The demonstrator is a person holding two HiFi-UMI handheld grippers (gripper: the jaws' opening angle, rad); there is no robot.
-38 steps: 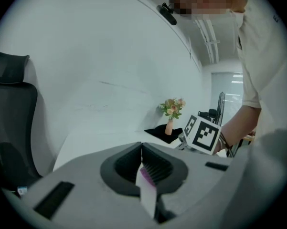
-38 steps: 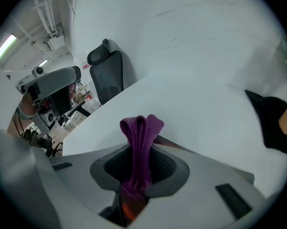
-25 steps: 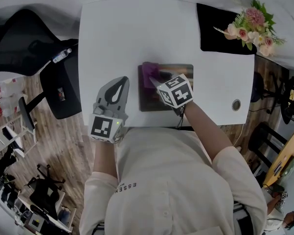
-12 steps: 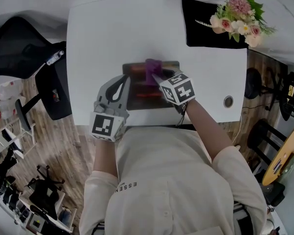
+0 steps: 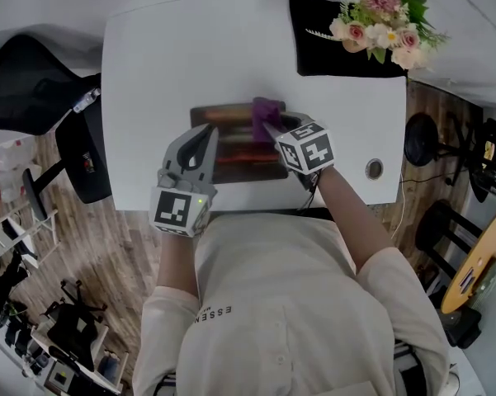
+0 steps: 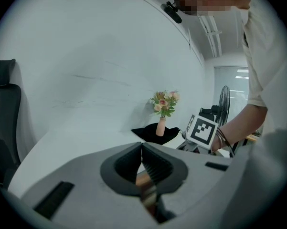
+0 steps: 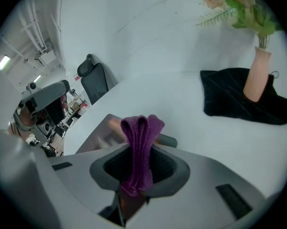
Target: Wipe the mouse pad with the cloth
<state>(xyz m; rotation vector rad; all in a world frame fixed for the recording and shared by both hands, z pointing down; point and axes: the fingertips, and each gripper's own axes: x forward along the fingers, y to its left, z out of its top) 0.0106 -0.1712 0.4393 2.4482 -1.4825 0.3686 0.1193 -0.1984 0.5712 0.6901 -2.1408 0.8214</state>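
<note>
The dark mouse pad (image 5: 231,148) lies on the white table (image 5: 148,73), in front of the person. My right gripper (image 5: 270,127) is shut on a folded purple cloth (image 5: 266,109) over the pad's far right part. In the right gripper view the cloth (image 7: 138,151) sticks up between the jaws, with the pad (image 7: 101,133) below. My left gripper (image 5: 207,132) is shut, with its tip over the pad's left end. In the left gripper view the jaws of the left gripper (image 6: 142,148) meet, and a strip of the pad (image 6: 145,187) shows behind them.
A black cloth (image 5: 330,56) with a vase of flowers (image 5: 378,23) sits at the table's far right corner. A round cable hole (image 5: 374,169) is near the right edge. A black office chair (image 5: 33,89) stands left of the table.
My right gripper has carried the purple cloth from the pad's left part to its right part. The left gripper's tip, beside the pad before, now lies over its left end.
</note>
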